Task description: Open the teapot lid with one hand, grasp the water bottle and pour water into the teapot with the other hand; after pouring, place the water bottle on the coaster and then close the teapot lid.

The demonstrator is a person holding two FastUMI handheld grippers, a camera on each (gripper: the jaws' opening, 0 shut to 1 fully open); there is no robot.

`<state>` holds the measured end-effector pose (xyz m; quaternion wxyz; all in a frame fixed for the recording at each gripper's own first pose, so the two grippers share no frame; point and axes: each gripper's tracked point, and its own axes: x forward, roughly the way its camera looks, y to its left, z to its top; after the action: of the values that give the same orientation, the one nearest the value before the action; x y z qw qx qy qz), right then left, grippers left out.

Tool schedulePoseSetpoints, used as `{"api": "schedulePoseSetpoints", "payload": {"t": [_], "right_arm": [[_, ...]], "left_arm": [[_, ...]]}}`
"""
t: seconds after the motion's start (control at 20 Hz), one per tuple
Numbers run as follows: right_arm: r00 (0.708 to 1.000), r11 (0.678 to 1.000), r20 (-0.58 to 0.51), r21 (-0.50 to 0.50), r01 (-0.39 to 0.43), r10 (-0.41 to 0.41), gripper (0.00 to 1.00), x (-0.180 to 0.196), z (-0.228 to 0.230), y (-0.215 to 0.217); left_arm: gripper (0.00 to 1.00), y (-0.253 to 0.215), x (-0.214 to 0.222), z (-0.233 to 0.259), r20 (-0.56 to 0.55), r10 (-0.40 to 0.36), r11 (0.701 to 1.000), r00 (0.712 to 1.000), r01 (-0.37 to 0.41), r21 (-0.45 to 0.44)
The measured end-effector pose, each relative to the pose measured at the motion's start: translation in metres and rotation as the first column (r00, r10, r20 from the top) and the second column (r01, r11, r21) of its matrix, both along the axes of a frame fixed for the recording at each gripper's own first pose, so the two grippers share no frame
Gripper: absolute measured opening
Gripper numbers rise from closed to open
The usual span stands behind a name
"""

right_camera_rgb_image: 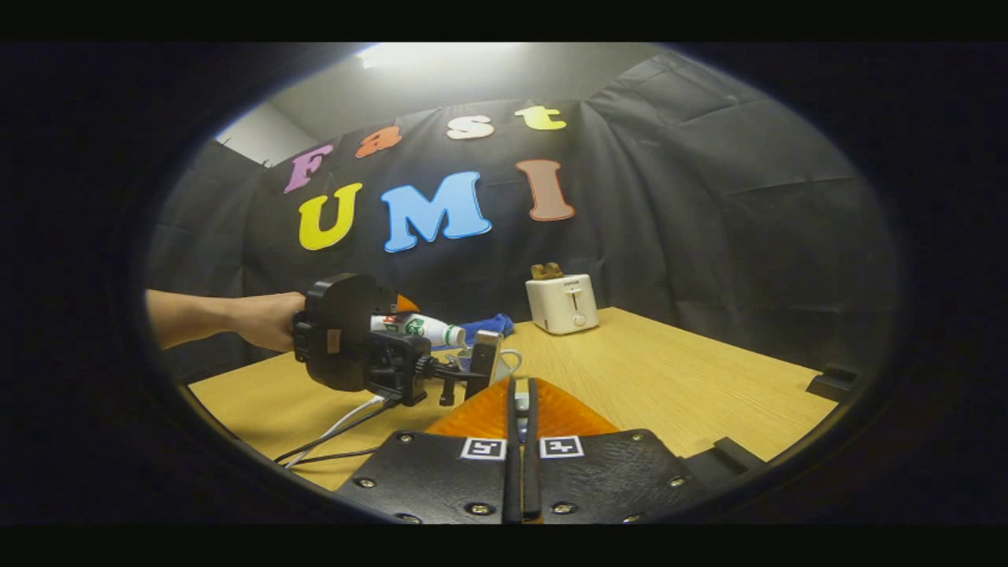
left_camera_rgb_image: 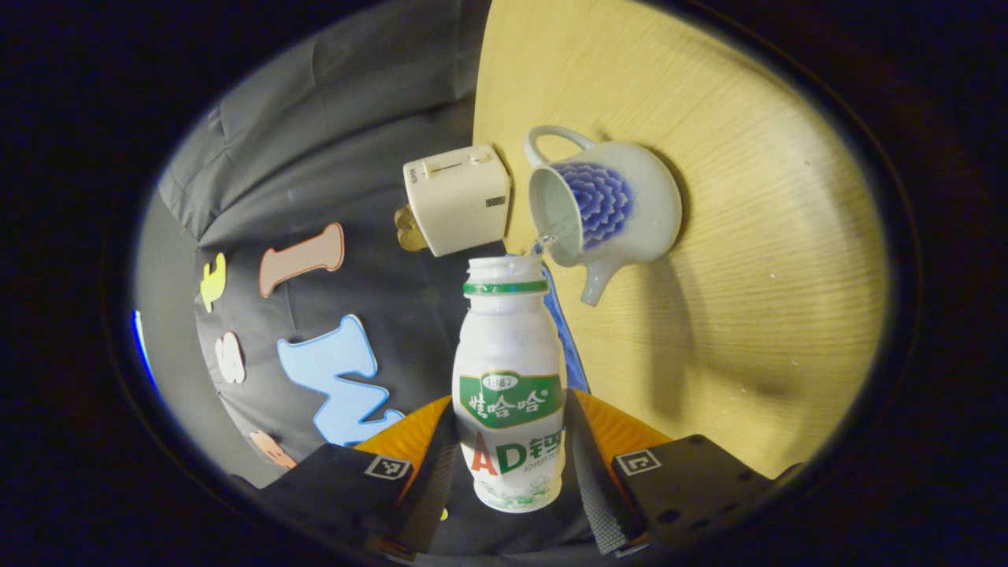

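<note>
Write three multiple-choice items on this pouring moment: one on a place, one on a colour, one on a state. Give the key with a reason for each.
1. Where does the toaster stand?
A. On the table near the teapot
B. On the floor
C. On top of the teapot

2. What colour is the flower pattern on the teapot?
A. Red
B. Blue
C. Green

3. How is the water bottle held?
A. Lying loose on the table
B. Standing on a coaster
C. Gripped by the left gripper, tilted toward the open teapot

Key: 1 A, the toaster sits at the table's edge beside the teapot. 2 B, the petals are blue on white. 3 C, both fingers press the bottle's sides and its mouth points at the lidless teapot.
</note>
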<state>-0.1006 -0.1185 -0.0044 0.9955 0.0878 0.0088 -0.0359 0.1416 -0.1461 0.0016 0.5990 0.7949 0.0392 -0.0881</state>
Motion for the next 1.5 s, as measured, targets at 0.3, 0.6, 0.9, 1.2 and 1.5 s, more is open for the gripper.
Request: {"api": "schedulePoseSetpoints", "payload": {"t": [0.3,0.6,0.9,1.2,1.5], "right_arm": [[1.000,1.000,-0.007,-0.003,-0.009,0.009,0.01,-0.001,0.000,0.002],[1.000,1.000,-0.004,0.003,-0.018,0.018,0.01,-0.002,0.002,0.004],[1.000,1.000,0.000,0.003,-0.018,0.018,0.00,-0.003,0.004,0.004],[1.000,1.000,-0.009,0.018,-0.021,0.022,0.01,-0.002,0.001,0.004],[1.000,1.000,-0.011,0.026,-0.018,0.018,0.01,-0.002,0.000,0.002]], "left_arm": [[0.79,-0.004,-0.002,0.007,0.044,-0.023,0.996,0.999,0.020,0.085],[0.87,-0.009,-0.006,0.009,0.052,-0.041,0.993,0.998,0.035,0.114],[0.87,-0.012,-0.007,0.012,0.056,-0.051,0.987,0.997,0.042,0.153],[0.87,-0.017,-0.009,0.019,0.073,-0.078,0.973,0.994,0.060,0.221],[0.87,-0.019,-0.010,0.023,0.082,-0.098,0.965,0.992,0.075,0.250]]}}
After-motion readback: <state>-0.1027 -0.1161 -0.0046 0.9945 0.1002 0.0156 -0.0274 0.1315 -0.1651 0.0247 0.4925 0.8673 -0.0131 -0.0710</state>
